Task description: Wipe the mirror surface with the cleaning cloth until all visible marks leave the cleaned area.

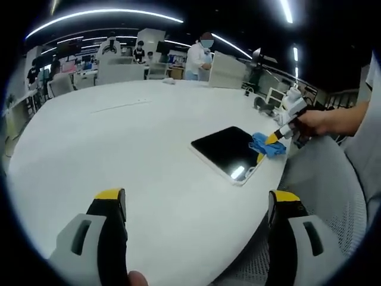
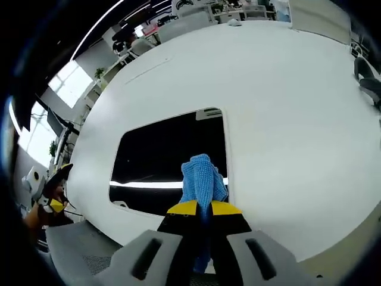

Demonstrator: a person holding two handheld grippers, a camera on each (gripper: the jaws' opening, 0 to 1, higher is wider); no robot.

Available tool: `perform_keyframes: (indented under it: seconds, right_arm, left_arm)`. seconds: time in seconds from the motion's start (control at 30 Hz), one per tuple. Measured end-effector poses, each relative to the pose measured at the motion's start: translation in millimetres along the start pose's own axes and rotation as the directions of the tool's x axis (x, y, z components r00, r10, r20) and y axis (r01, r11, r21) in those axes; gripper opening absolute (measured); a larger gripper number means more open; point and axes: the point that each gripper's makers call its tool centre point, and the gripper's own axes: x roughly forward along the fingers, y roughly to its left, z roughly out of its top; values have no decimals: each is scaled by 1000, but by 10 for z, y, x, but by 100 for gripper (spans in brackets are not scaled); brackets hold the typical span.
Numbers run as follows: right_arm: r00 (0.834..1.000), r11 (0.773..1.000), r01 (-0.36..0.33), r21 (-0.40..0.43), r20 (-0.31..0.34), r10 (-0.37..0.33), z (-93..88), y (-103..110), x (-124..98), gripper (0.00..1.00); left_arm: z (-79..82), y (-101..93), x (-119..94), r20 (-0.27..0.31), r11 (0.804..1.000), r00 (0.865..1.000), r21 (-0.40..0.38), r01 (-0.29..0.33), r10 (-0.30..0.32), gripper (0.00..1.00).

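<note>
A rectangular mirror (image 1: 227, 151) (image 2: 168, 161) with a white frame lies flat on the white table, its glass reflecting dark ceiling and a light strip. My right gripper (image 2: 203, 208) is shut on a blue cleaning cloth (image 2: 202, 177), which rests on the mirror's near right part. In the left gripper view that cloth (image 1: 265, 145) sits at the mirror's right edge under the right gripper (image 1: 274, 138), held by a person's hand. My left gripper (image 1: 196, 199) is open over bare table, well short of the mirror, with nothing between its jaws.
The large round white table (image 1: 119, 137) (image 2: 286, 101) spreads around the mirror. A grey mesh chair (image 1: 321, 185) stands by the near table edge. Several people, chairs and desks line the far side of the room.
</note>
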Motion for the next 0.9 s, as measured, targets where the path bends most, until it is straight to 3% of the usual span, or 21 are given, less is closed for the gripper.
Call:
perform_keyframes:
  seconds: [0.9]
  right_arm:
    - [998,996,50,-77,26,-48,433,47,141,0]
  left_arm:
    - [-44,141,-81,-8,999,999,-1,-33,33,99]
